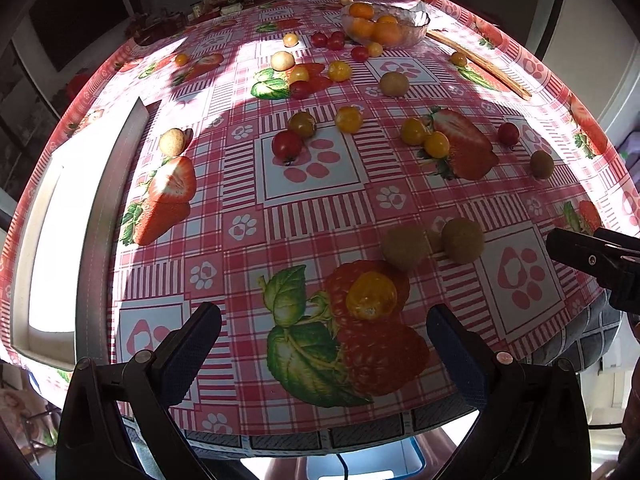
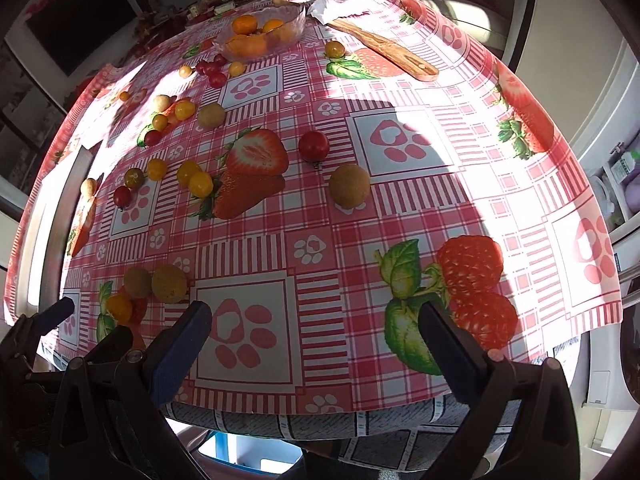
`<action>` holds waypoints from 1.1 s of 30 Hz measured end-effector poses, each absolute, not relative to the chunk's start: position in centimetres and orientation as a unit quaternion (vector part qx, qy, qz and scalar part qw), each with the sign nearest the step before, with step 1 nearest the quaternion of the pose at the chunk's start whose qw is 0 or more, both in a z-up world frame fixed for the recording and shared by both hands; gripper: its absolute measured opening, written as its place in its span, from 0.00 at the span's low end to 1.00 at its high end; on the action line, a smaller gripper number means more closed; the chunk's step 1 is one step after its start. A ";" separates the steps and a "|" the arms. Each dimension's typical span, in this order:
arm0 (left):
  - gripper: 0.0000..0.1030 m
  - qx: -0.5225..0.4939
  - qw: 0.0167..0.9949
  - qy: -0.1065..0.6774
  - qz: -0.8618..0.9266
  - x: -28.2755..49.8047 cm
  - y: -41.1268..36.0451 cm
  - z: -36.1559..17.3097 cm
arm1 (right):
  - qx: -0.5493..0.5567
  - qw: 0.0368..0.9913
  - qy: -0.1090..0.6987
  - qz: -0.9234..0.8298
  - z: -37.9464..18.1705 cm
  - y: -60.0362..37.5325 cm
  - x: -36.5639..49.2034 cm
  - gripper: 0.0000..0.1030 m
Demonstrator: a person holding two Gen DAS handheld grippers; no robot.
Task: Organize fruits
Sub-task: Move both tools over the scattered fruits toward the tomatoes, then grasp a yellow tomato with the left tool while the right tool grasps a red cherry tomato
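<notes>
Black, with dark textured pads, the left gripper [image 1: 324,344] stands wide open and empty over the near edge of the pink checked tablecloth [image 1: 304,216]; the right gripper [image 2: 316,338] gapes empty too. Just beyond the left one lies a yellow tomato [image 1: 371,295], with two rough brown round fruits [image 1: 432,241] behind it. Further out, loose small fruits scatter; their count is uncertain. Far off, a clear glass bowl [image 1: 386,24] holds perhaps four orange fruits, partly hidden. A white tray [image 1: 60,232] at left is washed out by glare.
</notes>
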State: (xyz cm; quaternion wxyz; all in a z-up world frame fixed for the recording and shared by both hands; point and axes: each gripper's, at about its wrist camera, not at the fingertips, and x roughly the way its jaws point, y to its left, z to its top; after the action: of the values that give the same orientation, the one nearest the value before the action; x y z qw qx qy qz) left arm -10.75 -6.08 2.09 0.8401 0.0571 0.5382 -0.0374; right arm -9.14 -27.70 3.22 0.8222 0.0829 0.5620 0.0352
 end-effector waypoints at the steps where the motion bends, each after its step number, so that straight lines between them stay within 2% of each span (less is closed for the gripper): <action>1: 1.00 0.061 0.841 0.537 -0.038 -10.8 -6.2 2.1 | 0.082 0.822 0.563 0.035 3.2 -27.8 -9.0 1.00; 19: 1.00 0.078 0.844 0.529 -0.035 -9.7 -7.1 2.1 | 0.040 0.837 0.544 0.047 3.6 -27.3 -4.9 1.00; 22: 0.81 0.078 0.839 0.537 -0.038 -9.4 -7.3 1.8 | 0.030 0.840 0.539 0.049 3.5 -27.3 -3.5 0.98; 23: 0.80 0.072 0.839 0.539 -0.039 -9.4 -7.3 1.7 | 0.026 0.842 0.537 0.049 3.5 -27.2 -3.1 0.95; 27: 0.78 0.063 0.838 0.541 -0.041 -9.3 -7.3 1.7 | 0.021 0.839 0.541 0.056 2.9 -27.1 -1.4 0.72; 29: 0.67 0.057 0.838 0.540 -0.051 -9.4 -7.5 1.8 | 0.022 0.839 0.541 0.059 2.5 -27.0 -0.8 0.67; 31: 0.62 0.056 0.839 0.538 -0.057 -9.4 -7.7 1.9 | 0.017 0.839 0.540 0.059 2.2 -26.7 -0.3 0.66; 32: 0.56 0.052 0.839 0.538 -0.062 -9.4 -7.8 1.9 | 0.012 0.841 0.537 0.057 2.1 -26.5 -0.1 0.65; 33: 0.51 0.044 0.838 0.539 -0.071 -9.4 -7.8 1.9 | 0.007 0.843 0.535 0.056 2.1 -26.3 0.0 0.60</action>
State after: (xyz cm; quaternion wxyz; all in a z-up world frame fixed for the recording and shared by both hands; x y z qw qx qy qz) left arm -9.43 -7.77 1.92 0.8383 0.0437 0.5387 -0.0713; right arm 0.03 -26.35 2.13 0.8431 0.0073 0.5348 0.0564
